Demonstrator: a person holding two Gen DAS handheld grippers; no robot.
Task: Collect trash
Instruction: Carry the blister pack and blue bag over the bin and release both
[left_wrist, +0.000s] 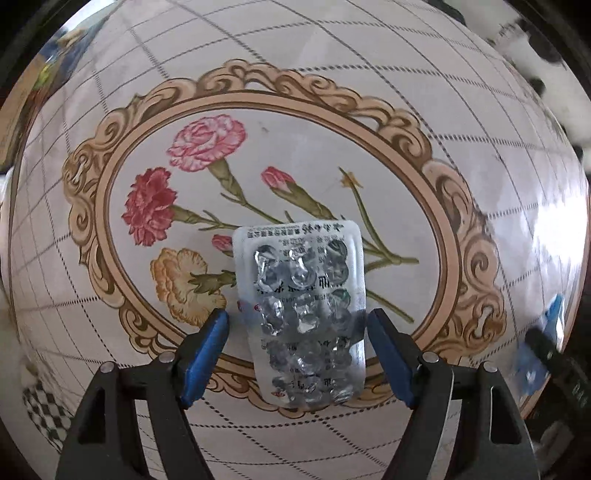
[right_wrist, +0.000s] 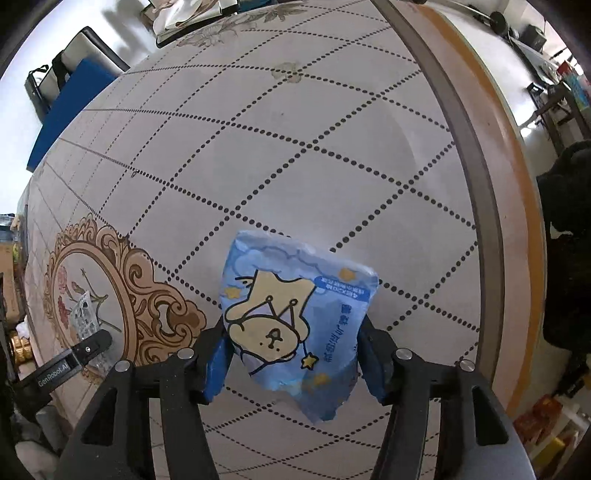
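An empty silver pill blister pack (left_wrist: 301, 310) lies flat on the flowered tablecloth (left_wrist: 295, 147), inside the oval flower frame. My left gripper (left_wrist: 297, 325) is open, its blue pads on either side of the pack's near half, not clamping it. The pack (right_wrist: 84, 314) and the left gripper's finger (right_wrist: 88, 349) also show at the far left of the right wrist view. A blue cartoon-bear wrapper (right_wrist: 291, 321) sits between the blue pads of my right gripper (right_wrist: 291, 354). The pads touch its sides; it is crumpled and appears held above the tablecloth (right_wrist: 258, 147).
The round table's rim (right_wrist: 491, 221) curves along the right. A blue chair seat (right_wrist: 70, 107) stands beyond the far left edge. A dark shape (right_wrist: 565, 240) sits off the right edge. Shelves with packets (right_wrist: 546, 417) stand lower right.
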